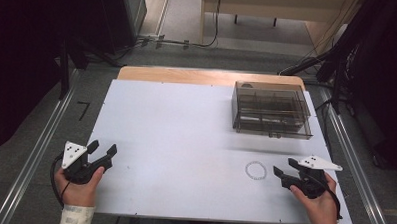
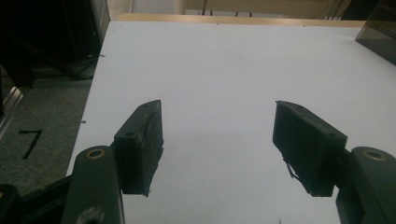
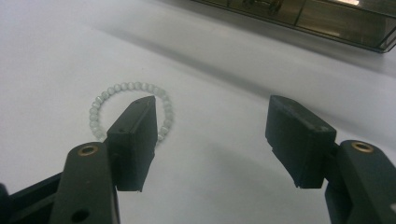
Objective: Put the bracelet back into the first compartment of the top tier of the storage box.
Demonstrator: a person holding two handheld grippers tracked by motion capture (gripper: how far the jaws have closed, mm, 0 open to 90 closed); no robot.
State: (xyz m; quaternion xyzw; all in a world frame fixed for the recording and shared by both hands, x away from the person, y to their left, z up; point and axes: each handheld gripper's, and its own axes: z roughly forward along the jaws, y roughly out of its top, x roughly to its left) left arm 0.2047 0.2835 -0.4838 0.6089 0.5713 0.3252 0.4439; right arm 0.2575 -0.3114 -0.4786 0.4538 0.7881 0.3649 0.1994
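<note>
Both hands sit at the near edge of the bench (image 1: 186, 121), each holding a claw. Near the right front corner, the right claw (image 1: 283, 171) has its jaws spread wide and pinches nothing. Just beyond and to the left of its tips lies the bead bracelet (image 1: 256, 170), a pale ring flat on the white top, close to the claw but not touching it.

In the right gripper view the bracelet (image 3: 126, 109) lies ahead and off to the left, with the left jaw covering part of its near arc and the right jaw standing over bare bench. That offset is probably what the pickup turns on: the claw would need to shift toward the ring's side and come down with one jaw inside the loop and one outside, or straddling a stretch of beads. Being a circle, the bracelet has no long axis to line up with.

The left claw (image 1: 101, 152) rests near the left front corner, well apart from the bracelet, its jaws also spread and empty; the right hand is clearly the nearer.

Toward the far right of the bench stands a smoky clear organizer box (image 1: 270, 110) with compartments, likely the destination.
</note>
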